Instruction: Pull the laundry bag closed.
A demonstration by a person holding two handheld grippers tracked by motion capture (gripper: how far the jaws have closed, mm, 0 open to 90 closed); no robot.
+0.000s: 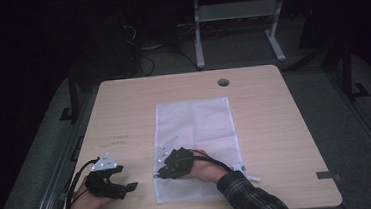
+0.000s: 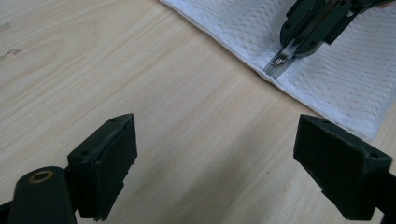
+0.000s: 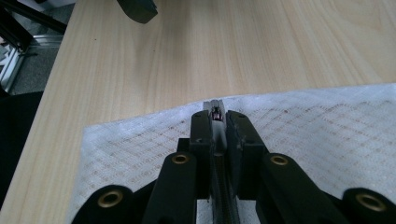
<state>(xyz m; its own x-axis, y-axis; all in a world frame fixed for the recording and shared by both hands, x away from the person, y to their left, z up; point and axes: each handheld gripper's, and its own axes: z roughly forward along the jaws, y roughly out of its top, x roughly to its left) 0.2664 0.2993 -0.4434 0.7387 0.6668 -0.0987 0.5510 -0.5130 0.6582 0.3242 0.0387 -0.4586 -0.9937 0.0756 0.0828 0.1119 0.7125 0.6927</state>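
Right gripper (image 3: pixel 217 122): jaws pinched on zipper pull (image 3: pixel 215 112) at mesh bag's (image 1: pixel 195 129) nine-o'clock edge, presumably for unzipping. Left gripper (image 2: pixel 215 154): jaws wide, empty.

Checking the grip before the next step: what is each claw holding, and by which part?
The right claw is shut on the zipper pull at the white mesh bag's edge. The left claw is open, holding nothing.

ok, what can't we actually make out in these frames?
- Zipper pull: right gripper view, the shut right tool covers all but its tip.
- Mesh bag: high view, its near part lies under the right hand; whether anything is inside, cannot tell.
- Small marks on the table: high view, too small to read.
- Left tool: left gripper view, its body is cut off by the bottom edge.
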